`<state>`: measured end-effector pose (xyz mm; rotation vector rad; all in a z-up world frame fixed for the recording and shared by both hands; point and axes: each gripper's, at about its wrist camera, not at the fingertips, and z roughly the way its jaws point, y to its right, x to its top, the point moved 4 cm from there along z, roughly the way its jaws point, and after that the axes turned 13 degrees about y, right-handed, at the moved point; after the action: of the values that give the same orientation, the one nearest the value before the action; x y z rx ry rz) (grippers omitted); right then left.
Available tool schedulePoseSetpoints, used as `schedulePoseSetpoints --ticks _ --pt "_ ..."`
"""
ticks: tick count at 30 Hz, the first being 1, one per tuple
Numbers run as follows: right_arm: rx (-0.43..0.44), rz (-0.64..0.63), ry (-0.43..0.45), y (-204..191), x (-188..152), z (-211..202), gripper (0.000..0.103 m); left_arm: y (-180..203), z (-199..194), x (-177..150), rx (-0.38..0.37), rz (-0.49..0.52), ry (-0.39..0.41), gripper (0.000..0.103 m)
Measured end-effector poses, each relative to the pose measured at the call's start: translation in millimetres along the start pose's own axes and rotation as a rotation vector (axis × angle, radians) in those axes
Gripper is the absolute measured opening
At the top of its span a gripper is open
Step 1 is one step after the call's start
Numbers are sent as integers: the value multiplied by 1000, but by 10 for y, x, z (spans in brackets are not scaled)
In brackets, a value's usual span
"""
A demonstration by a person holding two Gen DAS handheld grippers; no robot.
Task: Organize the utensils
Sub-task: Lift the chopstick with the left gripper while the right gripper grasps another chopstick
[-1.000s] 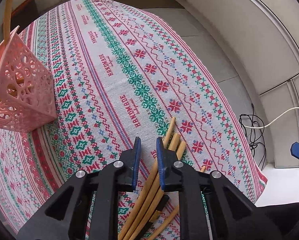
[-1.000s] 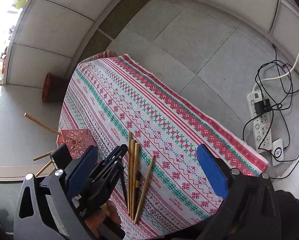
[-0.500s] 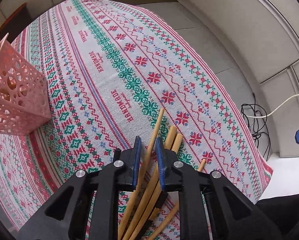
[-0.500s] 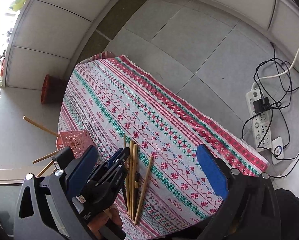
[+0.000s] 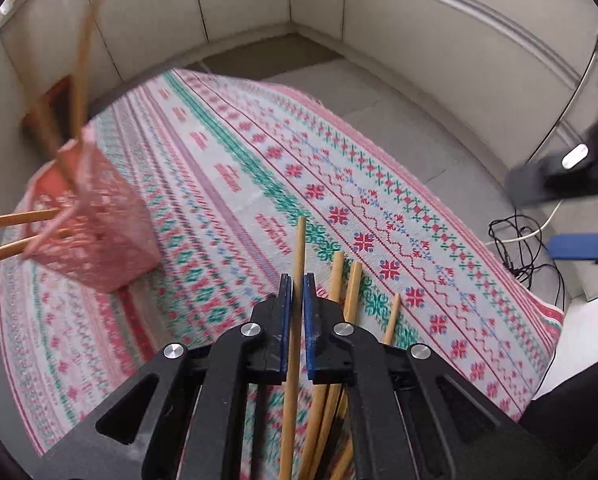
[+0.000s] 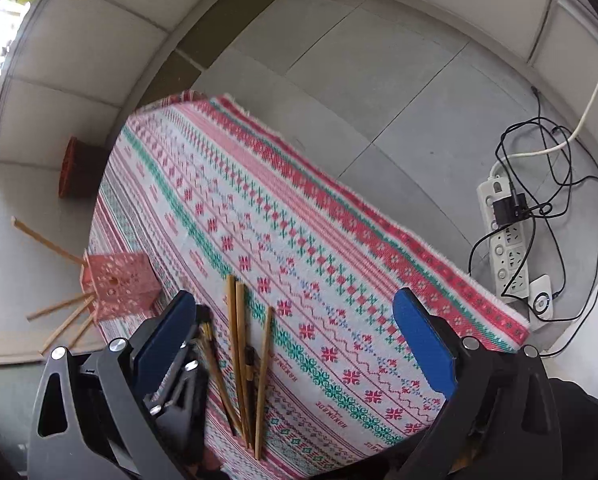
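Note:
My left gripper (image 5: 297, 300) is shut on one wooden chopstick (image 5: 297, 248), held off the patterned tablecloth (image 5: 259, 168) with its tip pointing ahead. Several more chopsticks (image 5: 349, 284) lie side by side on the cloth just right of the jaws. A pink perforated basket (image 5: 95, 232) stands to the left, with several chopsticks (image 5: 15, 218) sticking out of it. My right gripper (image 6: 295, 338) hangs wide open above the loose chopsticks (image 6: 239, 340), with nothing gripped. In the right wrist view the basket (image 6: 119, 284) is at the table's left edge.
The table's right edge (image 6: 459, 272) drops to a grey tiled floor. A white power strip (image 6: 507, 240) with black cables (image 6: 571, 184) lies on the floor there. A reddish-brown container (image 6: 75, 168) stands on the floor beyond the table's far left corner.
The left jaws have shut on one chopstick and lifted it out of the pile, and the view has swung toward the basket. The right gripper has sunk a little and stays open.

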<state>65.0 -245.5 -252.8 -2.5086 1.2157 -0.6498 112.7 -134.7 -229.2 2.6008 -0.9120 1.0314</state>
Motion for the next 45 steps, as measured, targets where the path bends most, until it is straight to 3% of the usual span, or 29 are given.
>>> schedulePoseSetpoints --ticks 2,9,12,17,19,22,24,30,35,40,45 --pt "-27 -69 -30 -101 -162 134 95 -85 -249 -23 9 -11 33 5" --pt "-138 -206 -74 -275 -583 551 65 -358 -925 -88 53 -51 135 5" --pt "-160 -206 -78 -318 -652 641 62 -408 -1108 -82 59 -53 166 5" --pt "-214 -272 0 -507 -739 683 56 -459 -1260 -93 75 -57 195 5" --pt "-260 -336 61 -592 -786 696 37 -491 -1293 -81 82 -67 204 5" --pt "-271 -373 116 -634 -831 695 20 -523 -1365 -69 87 -72 220 5" --pt "-237 -350 122 -612 -809 691 12 -545 -1409 -56 91 -78 233 5" --pt "-79 -238 104 -494 -659 536 6 -658 -1630 16 91 -125 298 5" --pt "35 -332 209 -718 -605 -88 5 -726 -1973 125 90 -152 387 5" --pt "88 -494 359 -1040 -644 -741 5 -787 -2273 223 109 -167 462 5" --pt "198 -538 380 -1274 -714 -1163 5 -984 -2478 292 134 -215 509 5"
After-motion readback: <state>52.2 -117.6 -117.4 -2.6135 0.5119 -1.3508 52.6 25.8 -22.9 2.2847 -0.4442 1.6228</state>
